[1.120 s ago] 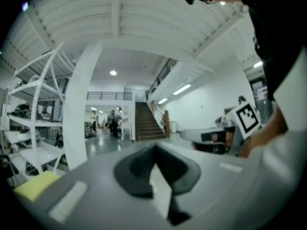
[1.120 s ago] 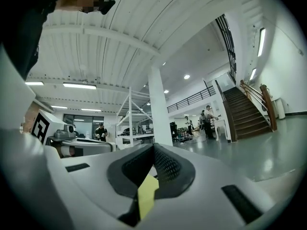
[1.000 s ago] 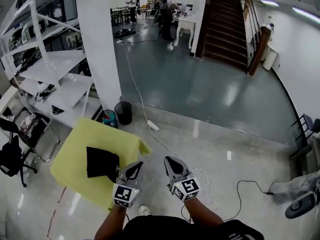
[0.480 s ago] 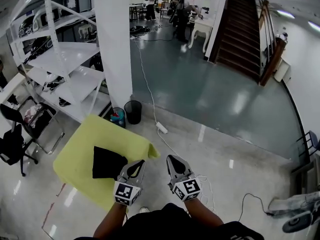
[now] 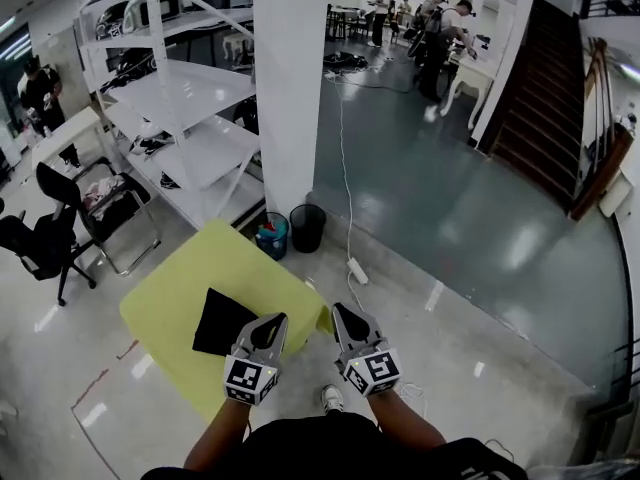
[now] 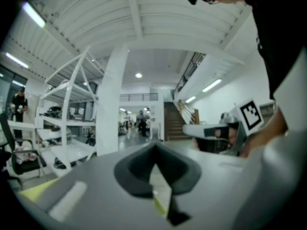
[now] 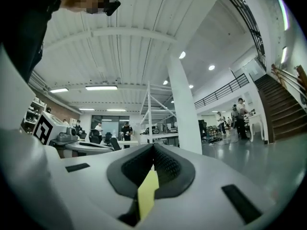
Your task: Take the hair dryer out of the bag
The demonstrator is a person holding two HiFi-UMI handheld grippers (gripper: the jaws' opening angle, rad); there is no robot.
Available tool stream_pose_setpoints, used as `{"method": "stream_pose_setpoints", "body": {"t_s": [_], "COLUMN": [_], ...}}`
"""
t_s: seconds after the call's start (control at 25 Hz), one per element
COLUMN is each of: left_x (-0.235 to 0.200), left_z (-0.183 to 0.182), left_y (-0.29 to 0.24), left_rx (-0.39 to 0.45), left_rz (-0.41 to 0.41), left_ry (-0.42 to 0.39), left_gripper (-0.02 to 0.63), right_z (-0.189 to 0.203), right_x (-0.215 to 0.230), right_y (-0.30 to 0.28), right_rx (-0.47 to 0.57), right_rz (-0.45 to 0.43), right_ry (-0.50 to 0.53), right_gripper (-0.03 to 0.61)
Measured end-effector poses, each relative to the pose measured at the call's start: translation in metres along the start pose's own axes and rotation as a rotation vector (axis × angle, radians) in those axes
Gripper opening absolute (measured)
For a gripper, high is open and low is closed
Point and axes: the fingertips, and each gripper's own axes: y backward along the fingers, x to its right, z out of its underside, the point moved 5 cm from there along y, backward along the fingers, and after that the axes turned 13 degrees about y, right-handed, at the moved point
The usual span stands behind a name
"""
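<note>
A black bag [image 5: 222, 321] lies flat on a small table with a yellow-green cloth [image 5: 190, 288], below and ahead of me in the head view. No hair dryer shows; it may be hidden inside the bag. My left gripper [image 5: 272, 323] is held level at the table's near right edge, just right of the bag, jaws shut and empty. Beside it, my right gripper [image 5: 346, 318] hangs past the table's right corner, also shut with nothing in it. Both gripper views look out level across the room; the left gripper [image 6: 154, 147] and right gripper [image 7: 153, 150] show closed jaws.
A white pillar [image 5: 293, 78] rises behind the table, with white shelving [image 5: 185, 128] to its left. Two bins [image 5: 290, 230] stand at the pillar's foot. Black chairs [image 5: 60, 233] are at the left. A power strip and cable [image 5: 357, 269] lie on the floor. People stand by a far table [image 5: 430, 28].
My view has swung left and both grippers have travelled with me. The yellow-green table and bag now lie more centred, and the shelving and chairs have come into fuller view.
</note>
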Motion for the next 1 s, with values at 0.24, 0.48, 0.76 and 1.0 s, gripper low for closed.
{"method": "stream_pose_setpoints", "body": {"t_s": [0.24,0.48,0.76,1.0], "left_x": [-0.027,-0.040,-0.051,-0.067], "left_z": [-0.009,-0.007,0.019,0.041], "left_y": [-0.017,-0.017,0.022,0.064], "left_rx": [0.045,0.046,0.046,0.025], "left_rz": [-0.197,-0.360,-0.596,-0.759], "left_ry": [0.039,0.045,0.085,0.141], "left_gripper": [0.008,0.008,0.006,0.006], "right_z": [0.003,0.014,0.039,0.053], "right_x": [0.031,0.034,-0.003,-0.046], "right_y": [-0.055,-0.093,-0.119,-0.136], "right_rx": [0.020,0.022,0.010,-0.030], "right_rz": [-0.159,-0.313,-0.533,-0.669], "right_ry": [-0.013,-0.051,-0.088,-0.090], "right_gripper": [0.006,0.006,0.006,0.006]}}
